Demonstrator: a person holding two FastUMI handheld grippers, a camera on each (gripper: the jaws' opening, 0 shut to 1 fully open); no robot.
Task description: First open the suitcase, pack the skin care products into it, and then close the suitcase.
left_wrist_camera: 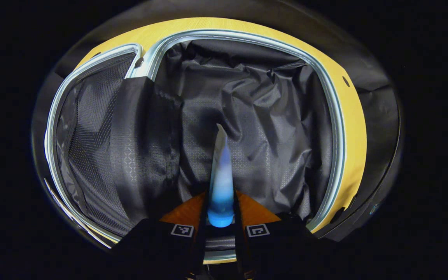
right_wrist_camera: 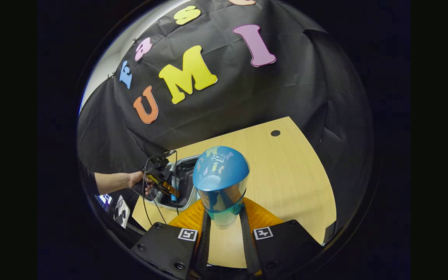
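In the left gripper view, the near rim of the suitcase [left_wrist_camera: 338, 128] is cut off behind the left gripper [left_wrist_camera: 221, 217], and the outer shell is hidden; what shows is the inside. The case lies open on the counter [left_wrist_camera: 350, 116]. Its right half is lined with crumpled dark fabric, and I see no product lying on that lining. Its left half is covered by a mesh divider [left_wrist_camera: 88, 136], and whatever sits behind the mesh is too dark to make out. A dark fabric flap [left_wrist_camera: 138, 144] hangs between the two halves.

The left gripper's fingers are clenched on a blue tube [left_wrist_camera: 221, 182], which points away from the camera over the lined half, its flat sealed end farthest off. Whether the tube touches the lining cannot be told.

In the right gripper view, the right gripper [right_wrist_camera: 224, 223] grasps a blue-capped bottle [right_wrist_camera: 220, 179] above the counter [right_wrist_camera: 286, 175], both fingers pressed to its clear lower body; the bottle's base is hidden between the fingers. Farther off, a hand [right_wrist_camera: 136, 179] holds the left gripper [right_wrist_camera: 165, 188] over the suitcase [right_wrist_camera: 185, 182], small and partly blocked by the bottle. Objects at the lower left edge are too blurred to identify.
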